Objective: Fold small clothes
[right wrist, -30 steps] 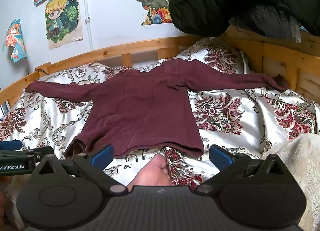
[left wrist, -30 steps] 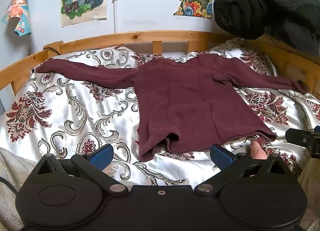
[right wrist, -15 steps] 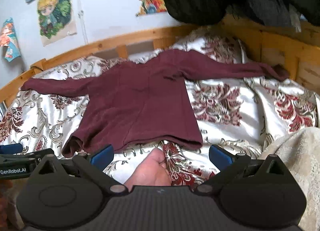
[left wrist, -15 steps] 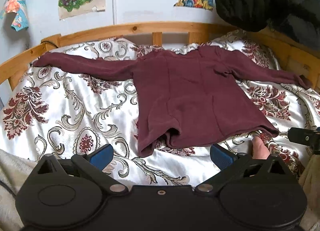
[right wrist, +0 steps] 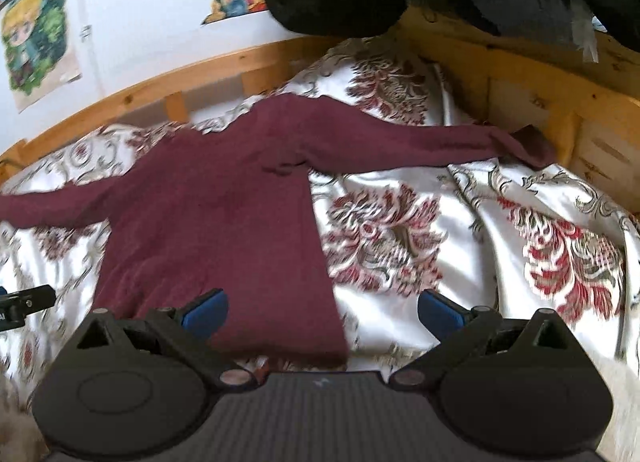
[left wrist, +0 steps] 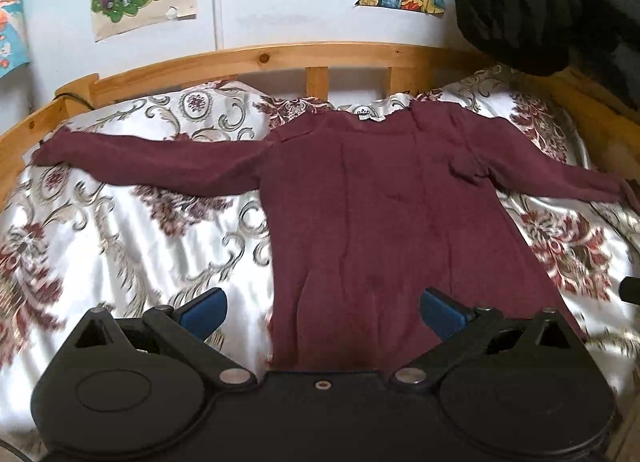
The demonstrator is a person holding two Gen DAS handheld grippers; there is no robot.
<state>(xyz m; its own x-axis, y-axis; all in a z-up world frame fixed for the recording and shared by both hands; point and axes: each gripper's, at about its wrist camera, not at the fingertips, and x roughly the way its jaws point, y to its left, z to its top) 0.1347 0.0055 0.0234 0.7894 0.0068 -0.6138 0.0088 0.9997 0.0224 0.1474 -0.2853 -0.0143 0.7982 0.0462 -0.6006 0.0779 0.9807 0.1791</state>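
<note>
Satin bedspread (left wrist: 120,246) carries the maroon top (left wrist: 384,214) flat at the bed's middle, collar toward the headboard (left wrist: 280,58), hem nearest, sleeves stretched toward both side rails. Both grippers have advanced over the hem since a moment ago, so grasping looks imminent. Left gripper (left wrist: 322,308) and right gripper (right wrist: 322,308) gape wide, empty.

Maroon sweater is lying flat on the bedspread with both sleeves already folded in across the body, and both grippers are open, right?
Not quite. The maroon sweater does lie flat on the bedspread, and the left gripper and right gripper are open, but both sleeves are spread straight out to the sides, not folded in. The left wrist view shows it.
</note>
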